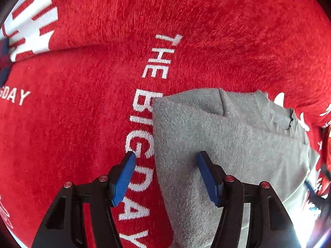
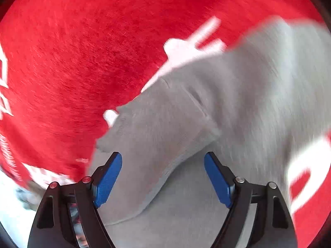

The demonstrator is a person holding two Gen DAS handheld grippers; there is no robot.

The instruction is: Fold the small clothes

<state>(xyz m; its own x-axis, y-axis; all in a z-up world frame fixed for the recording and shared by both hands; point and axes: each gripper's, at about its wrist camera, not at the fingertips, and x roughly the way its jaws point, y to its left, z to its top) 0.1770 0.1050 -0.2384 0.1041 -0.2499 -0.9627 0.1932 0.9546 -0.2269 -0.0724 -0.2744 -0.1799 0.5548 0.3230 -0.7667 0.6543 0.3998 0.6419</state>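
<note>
Here we have a small grey garment (image 1: 227, 144) lying on a red cloth (image 1: 82, 124) woven with white lettering; what that cloth covers we cannot see. Starting on the left, our left claw (image 1: 166, 155) points steeply down with its jaws partly apart and nothing clamped: one blue pad (image 1: 124, 177) sits over the red lettering, the other over the grey fabric, so the garment's left edge runs between them. Moving right, our right claw (image 2: 163, 157) stands wide over the grey garment (image 2: 227, 113), straddling a folded flap, with no pad pressing on cloth; that view is smeared, so finer detail escapes us. To do this step well, we judge that each claw should pinch only the top layer near an edge, both closing before either lifts, then carry the fabric across level so the fold lands straight. The risk, we think, is catching the red cloth underneath.
</note>
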